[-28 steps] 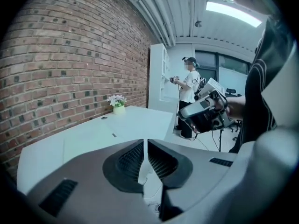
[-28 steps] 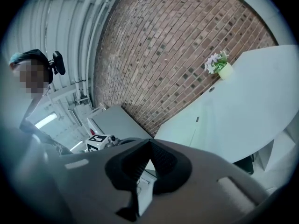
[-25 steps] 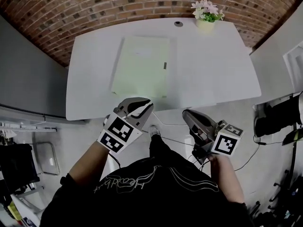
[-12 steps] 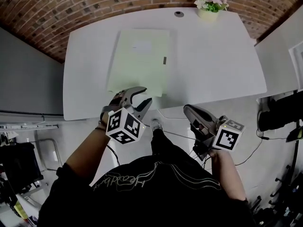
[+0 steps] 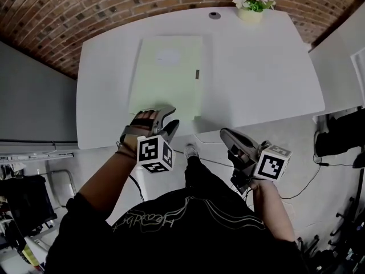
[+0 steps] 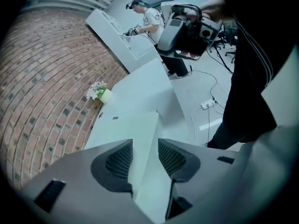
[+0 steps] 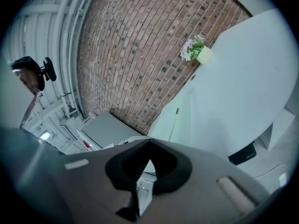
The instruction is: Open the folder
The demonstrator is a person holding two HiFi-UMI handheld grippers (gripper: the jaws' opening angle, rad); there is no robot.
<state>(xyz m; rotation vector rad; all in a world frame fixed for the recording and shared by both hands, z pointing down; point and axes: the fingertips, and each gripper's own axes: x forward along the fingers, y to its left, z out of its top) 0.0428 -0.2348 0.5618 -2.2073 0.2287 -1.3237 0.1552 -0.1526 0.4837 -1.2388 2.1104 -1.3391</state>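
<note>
Closest to me, my right gripper (image 5: 228, 135) hangs just off the near edge of the white table (image 5: 256, 79), its jaws pressed together on nothing. My left gripper (image 5: 169, 119) tilts down at the near end of the folder (image 5: 168, 67); its jaws stand wide apart, having just been opening, and the folder's near edge shows in the gap with neither pad pressing on it. The pale green folder lies closed and flat on the table's left half, and beyond it a small flower pot (image 5: 250, 7) stands at the far edge, before the brick wall (image 5: 85, 4).
</note>
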